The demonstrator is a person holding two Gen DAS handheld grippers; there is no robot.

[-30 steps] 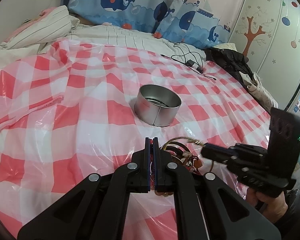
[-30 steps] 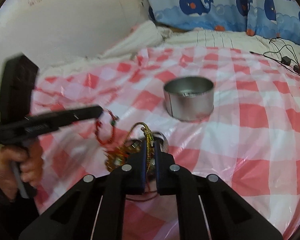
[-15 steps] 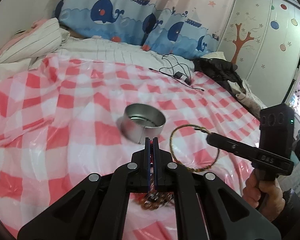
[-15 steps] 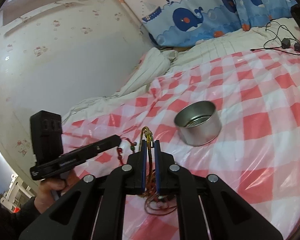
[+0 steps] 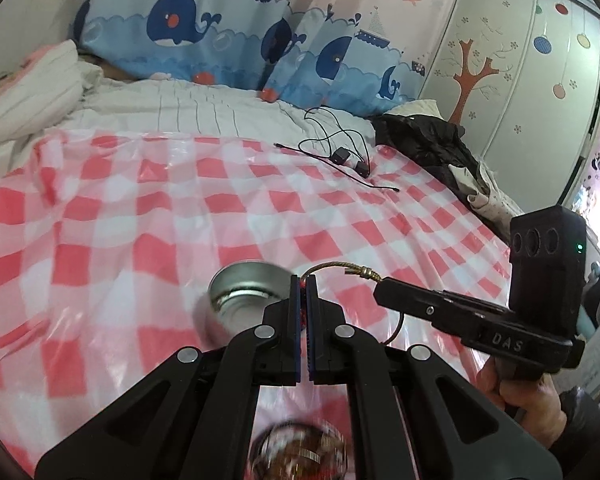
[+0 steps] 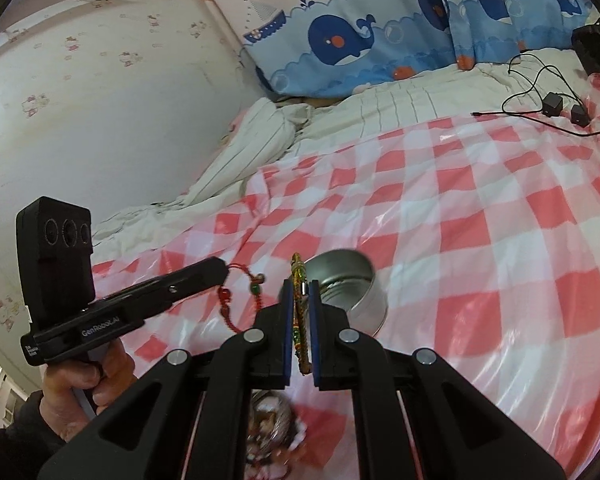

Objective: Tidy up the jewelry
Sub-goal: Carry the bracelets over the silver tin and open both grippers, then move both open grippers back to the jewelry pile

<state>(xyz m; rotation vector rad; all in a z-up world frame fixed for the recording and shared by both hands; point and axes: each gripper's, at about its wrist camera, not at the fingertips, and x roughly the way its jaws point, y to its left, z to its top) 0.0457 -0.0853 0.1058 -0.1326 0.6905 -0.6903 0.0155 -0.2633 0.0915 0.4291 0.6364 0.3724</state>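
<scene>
A round silver tin (image 5: 240, 300) stands open on the pink checked sheet; it also shows in the right wrist view (image 6: 350, 290). My left gripper (image 5: 303, 280) is shut on a red beaded string bracelet (image 6: 240, 300), held above the sheet left of the tin. My right gripper (image 6: 300, 288) is shut on a gold braided bangle (image 6: 300, 320), whose arc shows in the left wrist view (image 5: 340, 270), close beside the tin. A blurred pile of jewelry (image 5: 300, 456) lies below both grippers, also in the right wrist view (image 6: 270, 428).
The pink checked plastic sheet (image 5: 140, 220) covers a bed. Black cables and chargers (image 5: 340, 152) lie at the far side. A dark jacket (image 5: 432, 140) is at the far right. Rumpled white bedding (image 6: 260, 140) and a wall are on the left.
Both grippers have lifted off the jewelry pile, each carrying a piece, and moved forward toward the tin. The pile now lies below and behind the fingertips.
</scene>
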